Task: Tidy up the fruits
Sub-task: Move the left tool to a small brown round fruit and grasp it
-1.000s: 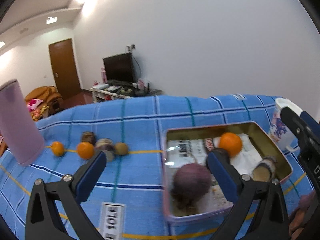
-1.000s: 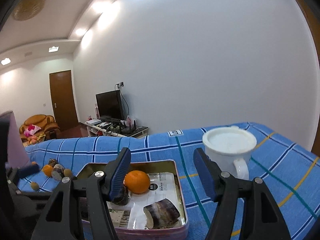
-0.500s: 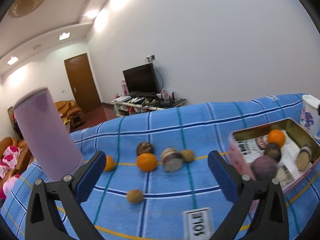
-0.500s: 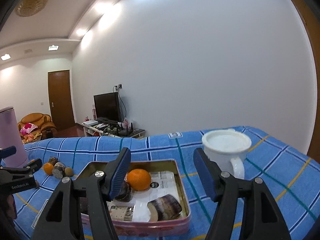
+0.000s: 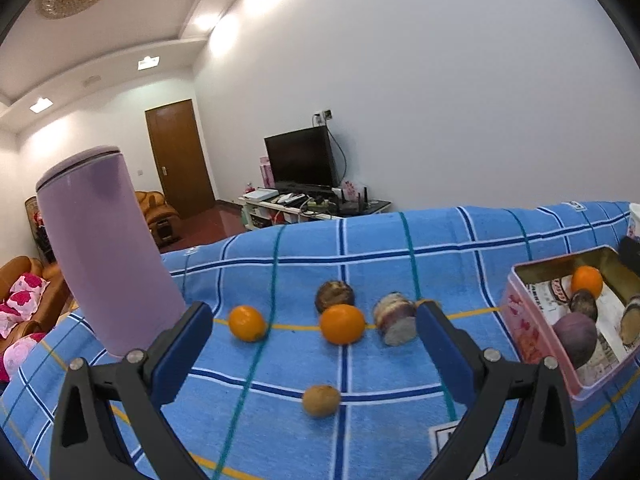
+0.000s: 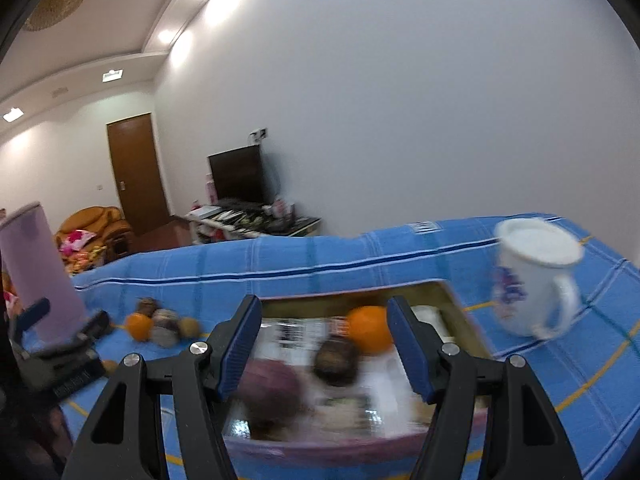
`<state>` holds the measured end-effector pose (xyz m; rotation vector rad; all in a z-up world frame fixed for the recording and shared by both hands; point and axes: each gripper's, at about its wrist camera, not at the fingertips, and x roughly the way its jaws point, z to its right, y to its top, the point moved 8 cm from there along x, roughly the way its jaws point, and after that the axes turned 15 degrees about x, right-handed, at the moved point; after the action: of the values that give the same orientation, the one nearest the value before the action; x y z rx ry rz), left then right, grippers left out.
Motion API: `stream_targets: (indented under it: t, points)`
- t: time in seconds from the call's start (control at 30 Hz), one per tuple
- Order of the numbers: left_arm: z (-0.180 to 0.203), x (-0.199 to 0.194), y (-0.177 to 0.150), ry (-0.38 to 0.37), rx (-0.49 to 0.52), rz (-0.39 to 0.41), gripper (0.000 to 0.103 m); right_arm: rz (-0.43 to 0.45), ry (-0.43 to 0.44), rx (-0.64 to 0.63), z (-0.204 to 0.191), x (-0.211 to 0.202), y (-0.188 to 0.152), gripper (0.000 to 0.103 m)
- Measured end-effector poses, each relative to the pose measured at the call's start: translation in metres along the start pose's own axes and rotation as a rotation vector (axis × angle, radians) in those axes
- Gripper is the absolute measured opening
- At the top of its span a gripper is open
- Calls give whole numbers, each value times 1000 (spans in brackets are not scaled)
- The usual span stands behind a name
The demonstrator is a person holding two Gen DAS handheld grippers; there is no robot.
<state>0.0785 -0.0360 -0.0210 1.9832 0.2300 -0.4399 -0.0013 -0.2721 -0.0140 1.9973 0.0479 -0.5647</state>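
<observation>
Both jaws stand wide and empty: the left gripper (image 5: 314,334) faces two oranges (image 5: 342,324), a kiwi (image 5: 321,400) and a cut purple tuber (image 5: 394,318) on the blue checked cloth (image 5: 440,240); the right gripper (image 6: 324,344) hangs over the pink tin (image 6: 460,312) holding an orange (image 6: 370,330).

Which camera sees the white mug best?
The right wrist view: the white mug shows whole, handle and all, though blurred. The left wrist view catches only a sliver of it at the right edge.
</observation>
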Motion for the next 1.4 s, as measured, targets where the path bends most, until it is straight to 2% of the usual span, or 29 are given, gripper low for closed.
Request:
stream_targets:
  t: [0.17,0.33,0.43,0.57,0.73,0.77,0.83,0.93,1.0,1.07,1.1,1.2,1.27,1.33,1.4]
  points:
    - [-19,6,-2,34,-39,-17,103,16,29,26,-51,13,-3,67]
    - [-36,15,-8,68,-62,-46,103,23,36,32,-86,25,-17,67]
    - [-45,20,-11,78,-83,-65,103,51,33,27,-93,26,-26,67]
    - [-61,28,-17,93,-102,-102,103,57,46,-55,-102,26,-37,67]
    - [-99,42,-34,173,-100,-178,103,84,63,-114,-107,18,-37,67]
    - [-105,45,-38,169,-112,-198,103,77,65,-125,-108,18,-38,67]
    - [-114,51,-50,105,-168,-250,103,69,67,-128,-107,17,-39,67]
    - [-104,55,-56,-65,-237,-279,98,58,71,-126,-106,18,-39,67]
    - [-87,56,-55,-121,-193,-290,84,51,76,-127,-106,19,-40,67]
    - [-57,56,-53,-171,-82,-293,74,48,72,-123,-105,19,-40,67]
    - [-45,56,-52,-197,-48,-295,70,45,71,-120,-104,19,-40,67]
    - [-10,52,-49,-296,19,-294,69,32,68,-101,-100,21,-39,67]
    - [2,50,-48,-319,49,-285,69,25,68,-89,-99,22,-39,67]
    - [5,55,-52,-302,68,-303,69,18,69,-83,-97,23,-39,67]
    - [6,63,-58,-292,69,-333,64,11,70,-77,-97,23,-40,67]
